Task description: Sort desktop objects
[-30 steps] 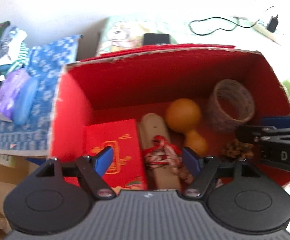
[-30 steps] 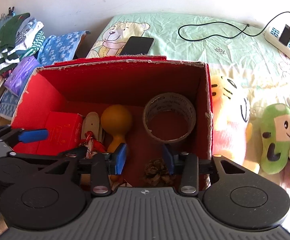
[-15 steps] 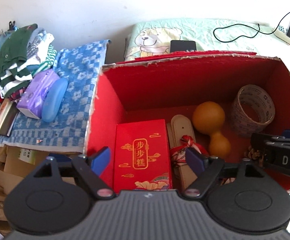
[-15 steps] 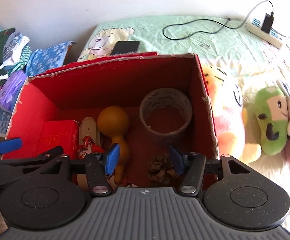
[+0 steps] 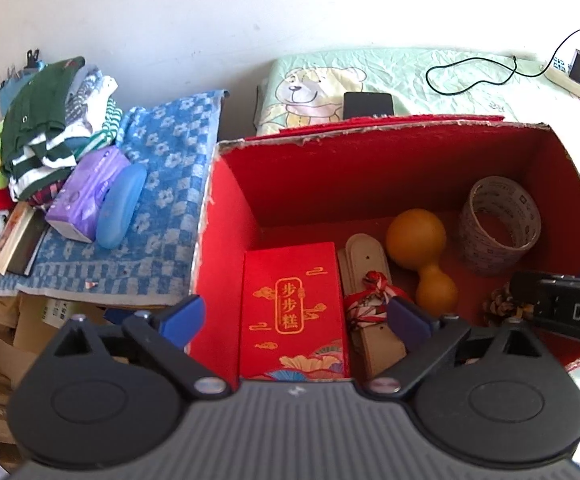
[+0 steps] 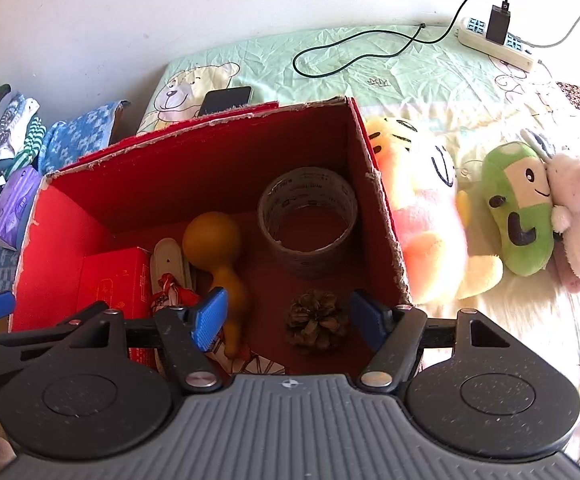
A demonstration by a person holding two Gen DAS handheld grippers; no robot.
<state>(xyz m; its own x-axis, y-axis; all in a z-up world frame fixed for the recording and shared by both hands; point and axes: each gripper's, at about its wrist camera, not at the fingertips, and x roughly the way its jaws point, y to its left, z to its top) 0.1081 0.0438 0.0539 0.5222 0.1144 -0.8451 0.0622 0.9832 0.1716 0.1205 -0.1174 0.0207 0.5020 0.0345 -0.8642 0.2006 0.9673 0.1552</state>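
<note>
orange gourd (image 6: 213, 256) lies lengthwise, small bulb toward both spread, empty hand-held grippers (image 5: 296, 318) (image 6: 287, 318).

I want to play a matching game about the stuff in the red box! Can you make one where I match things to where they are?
Things:
1. tape roll
2. pine cone
3. small red packet
4. gourd

Places in the red box:
A. by the left wall
B. far right corner
C. the middle, beside the beige strap
D. near edge, in front of the open right gripper

Pairs: 1-B, 2-D, 3-A, 4-C
</note>
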